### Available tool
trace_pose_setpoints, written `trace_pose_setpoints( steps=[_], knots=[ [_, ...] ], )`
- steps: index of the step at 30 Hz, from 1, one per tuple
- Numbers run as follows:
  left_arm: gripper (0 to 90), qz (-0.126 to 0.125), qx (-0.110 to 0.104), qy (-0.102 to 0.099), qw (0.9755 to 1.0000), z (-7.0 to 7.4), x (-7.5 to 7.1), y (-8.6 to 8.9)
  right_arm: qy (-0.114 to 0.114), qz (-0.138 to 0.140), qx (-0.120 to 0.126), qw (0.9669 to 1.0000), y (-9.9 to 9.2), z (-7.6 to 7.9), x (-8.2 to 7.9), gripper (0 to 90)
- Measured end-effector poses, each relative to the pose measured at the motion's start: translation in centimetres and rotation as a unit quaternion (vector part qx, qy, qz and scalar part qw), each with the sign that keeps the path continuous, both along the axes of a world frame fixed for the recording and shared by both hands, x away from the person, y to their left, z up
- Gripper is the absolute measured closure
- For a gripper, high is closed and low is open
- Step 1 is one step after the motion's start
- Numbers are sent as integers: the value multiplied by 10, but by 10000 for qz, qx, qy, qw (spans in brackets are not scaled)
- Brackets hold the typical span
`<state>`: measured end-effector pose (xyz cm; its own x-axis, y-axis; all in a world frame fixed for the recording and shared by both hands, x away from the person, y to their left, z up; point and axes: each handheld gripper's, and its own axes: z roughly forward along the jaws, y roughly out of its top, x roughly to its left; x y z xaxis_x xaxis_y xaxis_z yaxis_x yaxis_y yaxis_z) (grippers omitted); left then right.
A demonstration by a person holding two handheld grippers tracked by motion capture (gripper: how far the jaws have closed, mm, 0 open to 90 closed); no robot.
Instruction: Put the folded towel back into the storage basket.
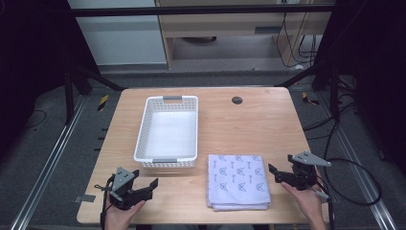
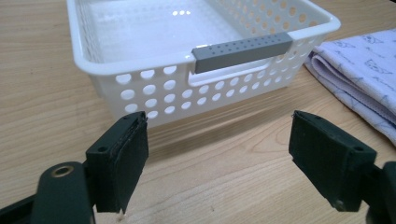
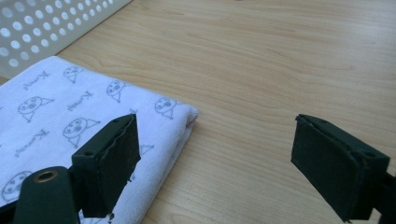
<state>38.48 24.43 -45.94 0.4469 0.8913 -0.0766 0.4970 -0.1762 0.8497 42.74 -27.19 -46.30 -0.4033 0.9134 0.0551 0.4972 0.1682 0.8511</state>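
Observation:
A folded white towel [image 1: 238, 181] printed with small grey faces lies near the table's front edge, right of centre. A white perforated basket [image 1: 167, 132] with grey handle strips stands empty behind and to the left of it. My left gripper [image 1: 149, 185] is open at the front left, pointing at the basket's near wall [image 2: 187, 93] with nothing between its jaws. My right gripper [image 1: 274, 173] is open just right of the towel; its left jaw hangs over the towel's corner [image 3: 173, 112], its right jaw over bare wood.
The wooden table [image 1: 253, 129] has a small dark cable hole [image 1: 237, 100] at the back. Black cables trail off the right side. Metal frame rails run along both sides on the floor.

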Motion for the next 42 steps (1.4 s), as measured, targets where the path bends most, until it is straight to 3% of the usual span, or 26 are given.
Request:
trace_pose_setpoints(
  steps=[3,11,17,25,42],
  knots=[
    [191,-63,-28,-10,10000,1,0,-3,17,14,-50,10000,2,1,0,154],
    [190,-171,152,-137,9996,6,-2,-14,28,76,-85,9999,7,4,1,144],
    [197,-201,-7,-149,9997,10,-3,-17,-21,150,-53,9999,12,9,2,145],
    [204,-291,-78,-101,9995,16,1,-20,-48,224,-1,9997,17,14,5,145],
    [209,-325,-221,-232,9990,37,8,-25,-189,203,186,9994,20,37,13,155]
  ],
)
